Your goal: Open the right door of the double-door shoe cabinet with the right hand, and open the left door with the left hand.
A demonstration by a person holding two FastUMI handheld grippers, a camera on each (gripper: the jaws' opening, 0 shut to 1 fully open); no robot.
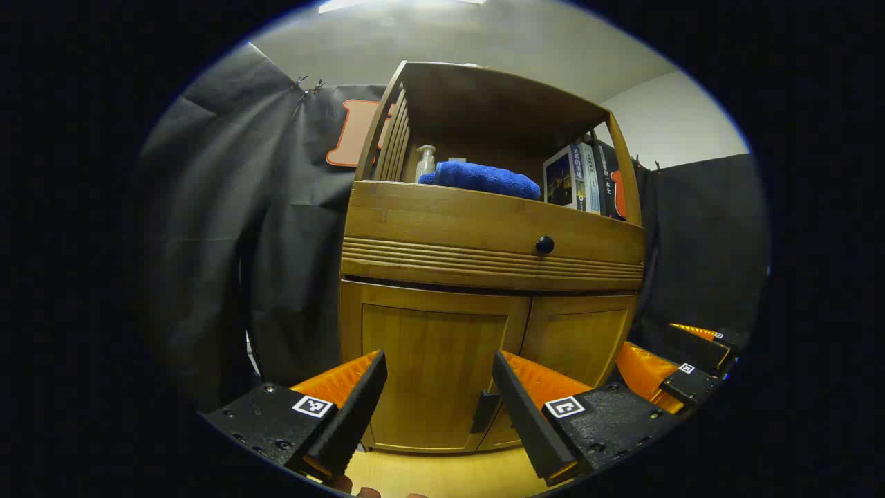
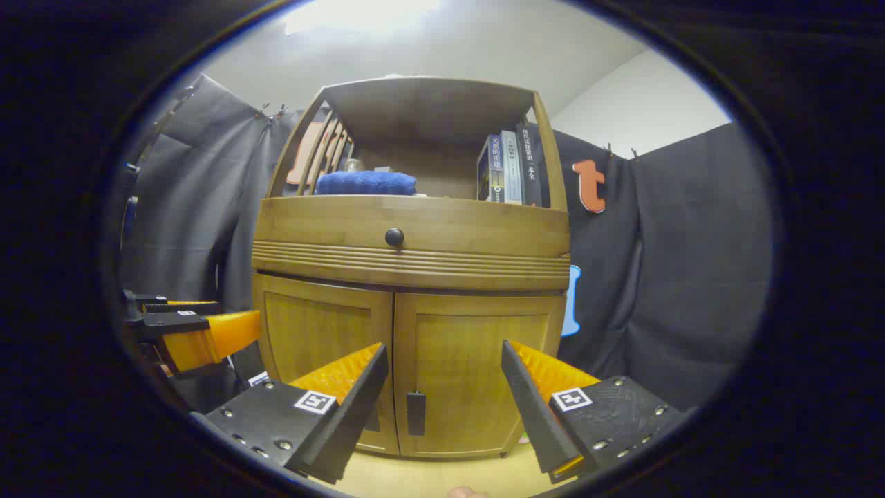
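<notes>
The wooden shoe cabinet (image 1: 484, 221) stands ahead with both lower doors shut. In the left gripper view my left gripper (image 1: 438, 366) is open, a short way in front of the left door (image 1: 432, 346). A dark handle (image 1: 485, 410) shows at the seam, with the right door (image 1: 577, 342) beyond it. In the right gripper view my right gripper (image 2: 444, 360) is open before the right door (image 2: 477, 360), whose handle (image 2: 415, 413) sits between the fingers. The left door (image 2: 314, 332) is beside it. Each view also catches the other gripper at its edge, open: the right gripper (image 1: 650, 342), the left gripper (image 2: 231, 315).
Above the doors a drawer with a round black knob (image 1: 545, 244) is shut. The open shelf holds a blue towel (image 1: 484, 178), a pump bottle (image 1: 425, 162) and books (image 1: 577, 181). Black cloth hangs on both sides. Pale wooden floor (image 1: 442, 474) lies under the cabinet.
</notes>
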